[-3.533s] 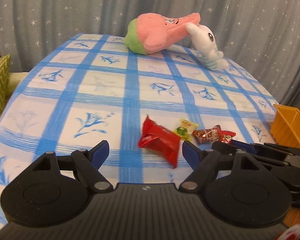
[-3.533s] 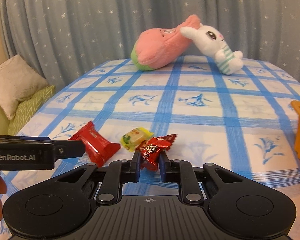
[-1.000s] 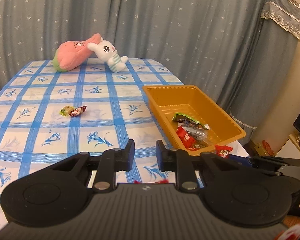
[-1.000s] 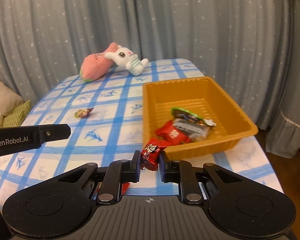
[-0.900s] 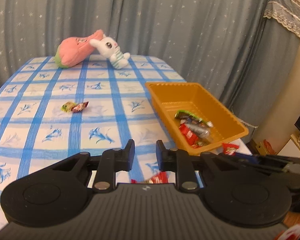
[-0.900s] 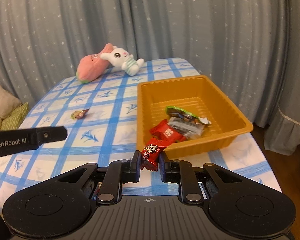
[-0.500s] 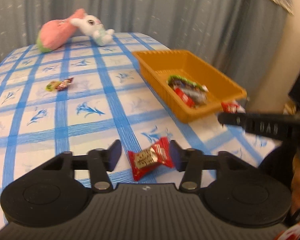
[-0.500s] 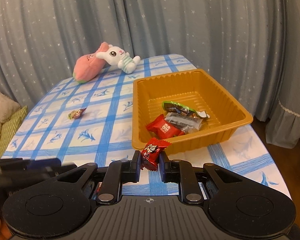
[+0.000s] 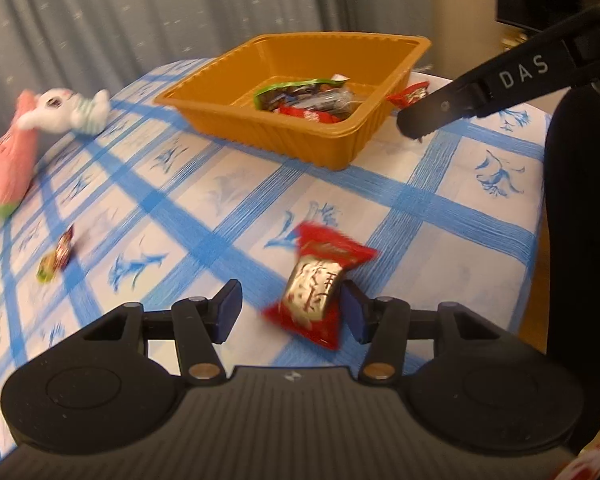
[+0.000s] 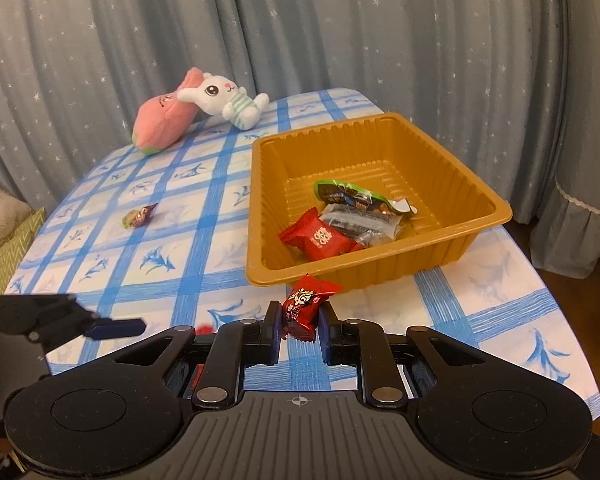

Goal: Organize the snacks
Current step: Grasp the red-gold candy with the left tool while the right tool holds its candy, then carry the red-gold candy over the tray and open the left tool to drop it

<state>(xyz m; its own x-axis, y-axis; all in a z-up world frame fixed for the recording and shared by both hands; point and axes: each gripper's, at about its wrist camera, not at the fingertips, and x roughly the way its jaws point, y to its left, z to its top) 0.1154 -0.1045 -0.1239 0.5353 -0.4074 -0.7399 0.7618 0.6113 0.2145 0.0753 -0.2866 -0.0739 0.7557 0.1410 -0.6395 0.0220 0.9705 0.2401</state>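
My left gripper (image 9: 290, 312) is open, and a red snack packet (image 9: 320, 286) lies between its fingers on the blue checked tablecloth, close to the right finger. My right gripper (image 10: 299, 330) is shut on a small red candy packet (image 10: 305, 306), held just in front of the near wall of the orange tray (image 10: 380, 268). The tray also shows in the left wrist view (image 9: 292, 132) and holds a red packet (image 10: 318, 238), a green packet (image 10: 354, 196) and a clear one. Two small candies (image 10: 138, 216) lie together on the cloth; they also show in the left wrist view (image 9: 56, 260).
A pink plush (image 10: 162, 120) and a white rabbit plush (image 10: 224, 98) lie at the far end of the table. Star-patterned curtains hang behind. Cushions (image 10: 0, 232) sit off the left edge. The table's right edge is near the tray.
Both grippers carried their packets from the table's middle to the tray end. My left gripper then opened and its red packet dropped onto the cloth. My right gripper stays shut on its candy.
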